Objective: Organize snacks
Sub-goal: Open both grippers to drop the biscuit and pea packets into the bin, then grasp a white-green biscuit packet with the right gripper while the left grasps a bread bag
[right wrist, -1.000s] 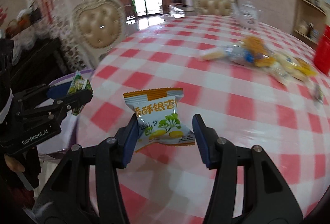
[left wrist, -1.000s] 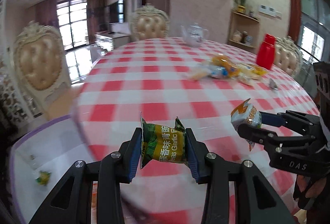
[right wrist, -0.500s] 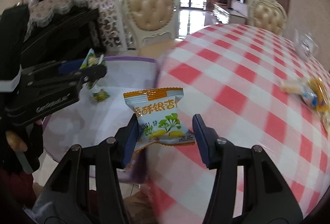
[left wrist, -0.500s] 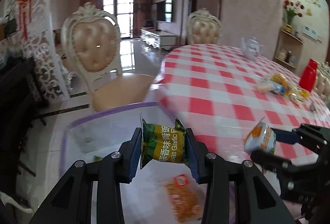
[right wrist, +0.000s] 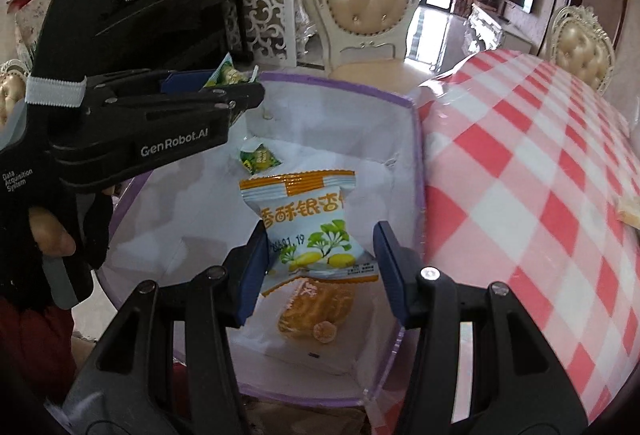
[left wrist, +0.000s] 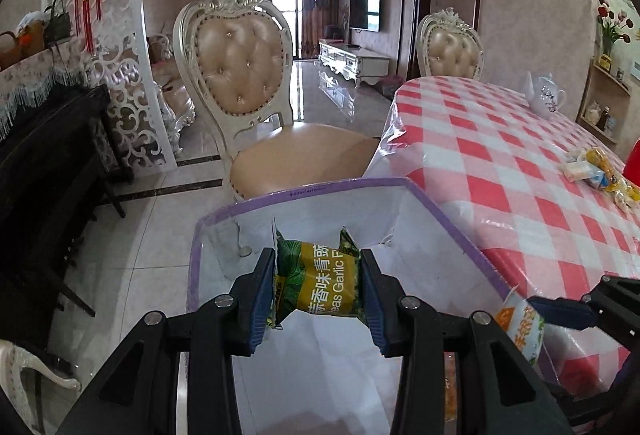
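The left gripper [left wrist: 319, 289] is clamped on a green packet [left wrist: 318, 285], its blue pads pressing the packet's two sides, and it hangs over the open bin [left wrist: 304, 191], a white-lined container with a purple rim. The right gripper [right wrist: 320, 267] is closed on a white-and-orange packet [right wrist: 310, 227] printed with ginkgo leaves; it too sits above the bin, nearer the table side. In the right wrist view the left gripper [right wrist: 236, 91] appears at the upper left, held by a hand [right wrist: 52, 235] in a black glove, with the green packet [right wrist: 229, 75] poking out past its fingers. Inside the bin lie an orange snack in a clear wrapper [right wrist: 316, 309], under the right gripper, and a small green packet [right wrist: 259, 159] farther back near the far wall. The bin stands just beside the round table [left wrist: 500, 171], which wears a red-and-white checked cloth under clear plastic. Farther along the table are a loose pile of snacks [left wrist: 596, 171] and, beyond them, a white teapot [left wrist: 545, 98]. A cream tufted chair [left wrist: 240, 75] stands behind the bin.
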